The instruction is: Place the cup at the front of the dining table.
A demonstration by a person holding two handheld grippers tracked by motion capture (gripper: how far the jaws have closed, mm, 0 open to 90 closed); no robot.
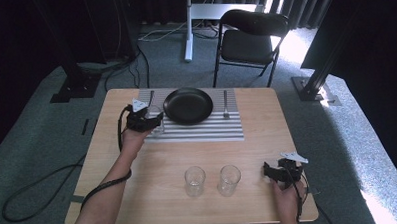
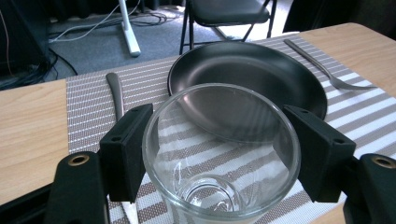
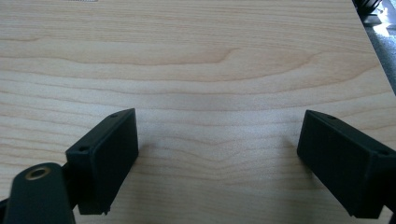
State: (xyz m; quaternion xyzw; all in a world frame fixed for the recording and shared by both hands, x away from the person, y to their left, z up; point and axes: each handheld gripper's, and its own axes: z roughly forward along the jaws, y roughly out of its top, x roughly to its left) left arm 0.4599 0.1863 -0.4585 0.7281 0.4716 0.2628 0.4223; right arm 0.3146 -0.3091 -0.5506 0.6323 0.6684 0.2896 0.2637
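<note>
- The left gripper [image 2: 219, 154] is over the left part of the striped placemat [image 1: 197, 128], which lies along the far edge of the counter [image 1: 154, 193]; in the high view this gripper [image 1: 154, 122] sits just left of the black plate [image 1: 188, 105].
- Its jaws stand either side of a clear drinking glass [image 2: 222, 154], one pad against each side of the wall; the glass is upright and clamped between them, with its base over the placemat.
- In the left gripper view the black plate [image 2: 247, 77] lies just beyond the glass, a knife [image 2: 115, 93] rests on the placemat [image 2: 88, 107] to the plate's left, and a fork [image 2: 327, 70] to its right.
- In the high view the fork [image 1: 226, 105] lies on the placemat just right of the plate.
- Two more clear glasses stand upright near the near edge of the counter, side by side but apart: one [image 1: 195, 180] left of the other [image 1: 229, 180].
- The right gripper [image 1: 266, 170] is near the near right corner of the counter, right of those two glasses.
- In the right gripper view, the right gripper [image 3: 217, 158] has its jaws wide apart with bare wooden counter [image 3: 210, 70] between them.
- A black folding chair [image 1: 249, 40] stands on the carpet beyond the far edge.
</note>
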